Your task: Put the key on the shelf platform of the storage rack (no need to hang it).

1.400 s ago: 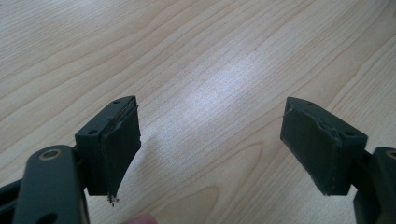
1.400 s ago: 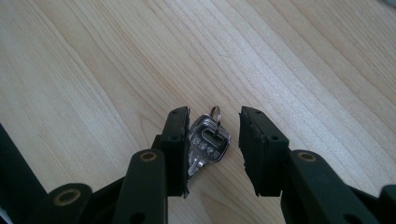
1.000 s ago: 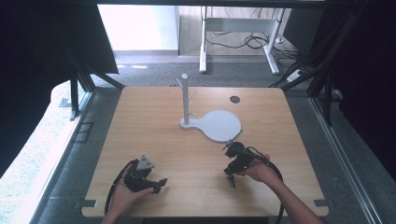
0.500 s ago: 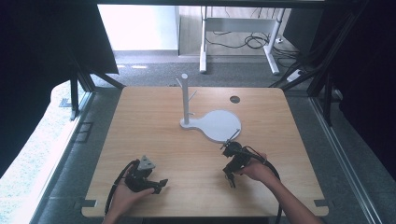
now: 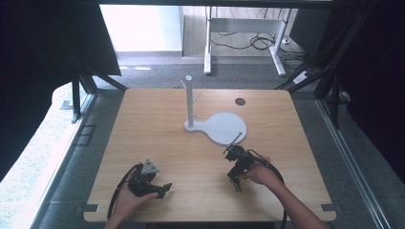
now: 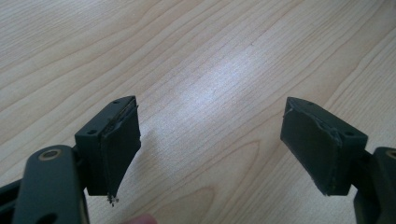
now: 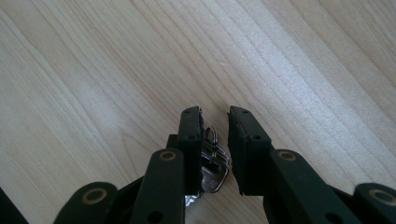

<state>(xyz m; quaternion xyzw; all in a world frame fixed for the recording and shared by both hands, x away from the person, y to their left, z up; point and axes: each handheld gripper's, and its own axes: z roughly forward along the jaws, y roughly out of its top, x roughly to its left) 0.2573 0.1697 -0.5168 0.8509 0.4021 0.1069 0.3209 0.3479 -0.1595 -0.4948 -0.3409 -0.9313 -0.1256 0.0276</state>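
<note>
In the right gripper view, a small silver key on a ring (image 7: 212, 161) lies on the light wooden table between the black jaws of my right gripper (image 7: 215, 114). The jaws have just been closing and stand narrowly apart. The key rests against the left jaw, and a thin gap shows at the right one. In the high view this right gripper (image 5: 234, 182) is low over the table at front right, in a hand. My left gripper (image 6: 210, 121) is wide open over bare wood with nothing between its jaws. The high view shows that left gripper (image 5: 163, 189) at front left.
A white stand, made of a round flat base (image 5: 224, 128) and an upright post (image 5: 189, 100) with short pegs, occupies the middle of the table. A dark round hole (image 5: 240, 101) sits in the tabletop behind it. Both forearms come in over the front edge.
The right gripper has shifted only slightly over the same spot at front right. The left hand and its gripper have stayed where they were.
</note>
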